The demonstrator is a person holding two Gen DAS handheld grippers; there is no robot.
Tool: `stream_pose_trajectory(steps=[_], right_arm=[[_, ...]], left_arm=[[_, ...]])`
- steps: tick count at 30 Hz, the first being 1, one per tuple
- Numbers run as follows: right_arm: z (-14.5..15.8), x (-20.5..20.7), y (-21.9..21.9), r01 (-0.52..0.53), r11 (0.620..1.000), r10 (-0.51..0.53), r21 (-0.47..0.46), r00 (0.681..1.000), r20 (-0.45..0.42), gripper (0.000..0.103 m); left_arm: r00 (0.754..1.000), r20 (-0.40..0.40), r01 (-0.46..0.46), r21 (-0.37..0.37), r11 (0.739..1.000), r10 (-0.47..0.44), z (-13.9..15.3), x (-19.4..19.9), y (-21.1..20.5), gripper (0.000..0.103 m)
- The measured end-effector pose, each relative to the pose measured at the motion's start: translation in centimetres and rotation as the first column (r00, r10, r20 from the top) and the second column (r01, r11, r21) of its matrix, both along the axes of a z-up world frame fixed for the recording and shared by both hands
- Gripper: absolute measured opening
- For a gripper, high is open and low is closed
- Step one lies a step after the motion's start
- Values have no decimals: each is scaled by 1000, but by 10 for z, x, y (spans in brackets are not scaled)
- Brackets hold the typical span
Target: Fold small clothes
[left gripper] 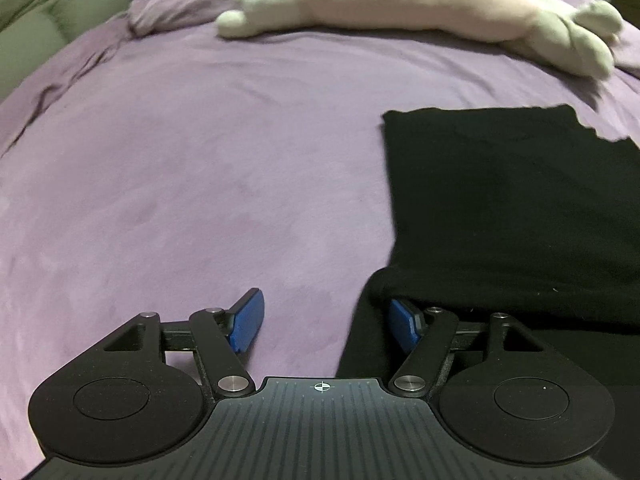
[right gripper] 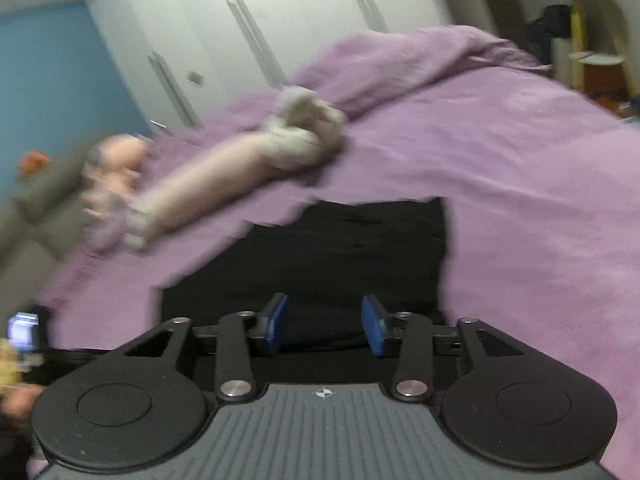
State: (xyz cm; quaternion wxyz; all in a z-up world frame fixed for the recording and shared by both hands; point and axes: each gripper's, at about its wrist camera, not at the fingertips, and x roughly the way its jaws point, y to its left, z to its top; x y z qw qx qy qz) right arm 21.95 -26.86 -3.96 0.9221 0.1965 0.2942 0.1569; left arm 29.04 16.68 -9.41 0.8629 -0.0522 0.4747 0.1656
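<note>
With the black garment [left gripper: 512,200] lying folded flat on the purple bed [left gripper: 200,180], both my left gripper [left gripper: 326,320] and right gripper [right gripper: 324,326] have jaws spread and pinching nothing, so I judge a fold just laid and must regrip an edge next.

Your left gripper [left gripper: 325,322] and right gripper [right gripper: 324,326] look alike: a ribbed grey body with a small white crosshair mark, two round matte-black discs, black linkage arms on silver pivot screws, and flat blue finger pads [left gripper: 249,322].
</note>
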Motion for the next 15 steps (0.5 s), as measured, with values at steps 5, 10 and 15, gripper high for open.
stream_pose_trajectory(steps=[5,10,15], right_arm=[[1,-41,16,-129,991,134,43,984,-118,57],[-16,-109,25,-210,958,146,-196,944,-296,57],[-23,-173,-24,-89,966,-12,-242,922,-386,57]], left_arm=[[999,6,39,9,999,-39,21,-40,-3,69],[975,62,218,-87,972,-213,36,-121,-8,71],[958,1,285,-92,954,-286,26,-203,-8,75]])
